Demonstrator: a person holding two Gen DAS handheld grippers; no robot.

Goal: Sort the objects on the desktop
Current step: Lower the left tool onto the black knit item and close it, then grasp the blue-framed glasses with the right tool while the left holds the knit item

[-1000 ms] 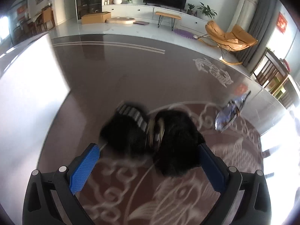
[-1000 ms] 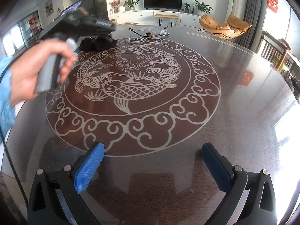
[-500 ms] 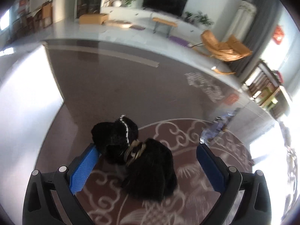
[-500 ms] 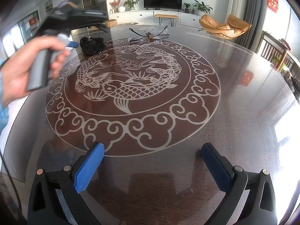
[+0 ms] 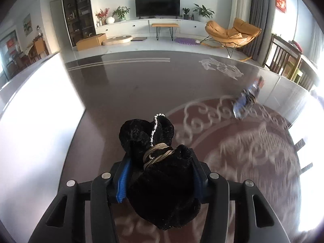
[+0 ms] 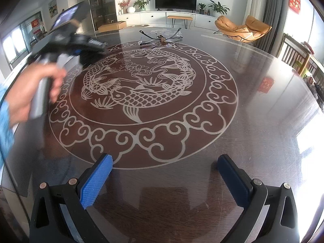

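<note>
A black plush bow (image 5: 162, 182) tied with a gold cord lies on the dark table (image 5: 131, 93). My left gripper (image 5: 160, 158) has it between its fingers. The jaws are closing, and the blue pads (image 5: 123, 180) press into the plush on both sides. The right wrist view shows a hand (image 6: 34, 89) holding that left gripper (image 6: 81, 46) at the table's far left, blurred. My right gripper (image 6: 164, 162) stands open low over the near part of the table, with nothing between its fingers.
A pair of glasses (image 6: 162, 38) lies at the far side of the table, beyond the carved fish medallion (image 6: 141, 93). A blurred blue and dark object (image 5: 245, 101) lies to the right of the bow. The table's left edge (image 5: 66, 101) runs close by.
The left gripper's wide jaws have narrowed onto the black bow, which now fills the gap between the pads. The left gripper rolled. The right gripper has kept still.
</note>
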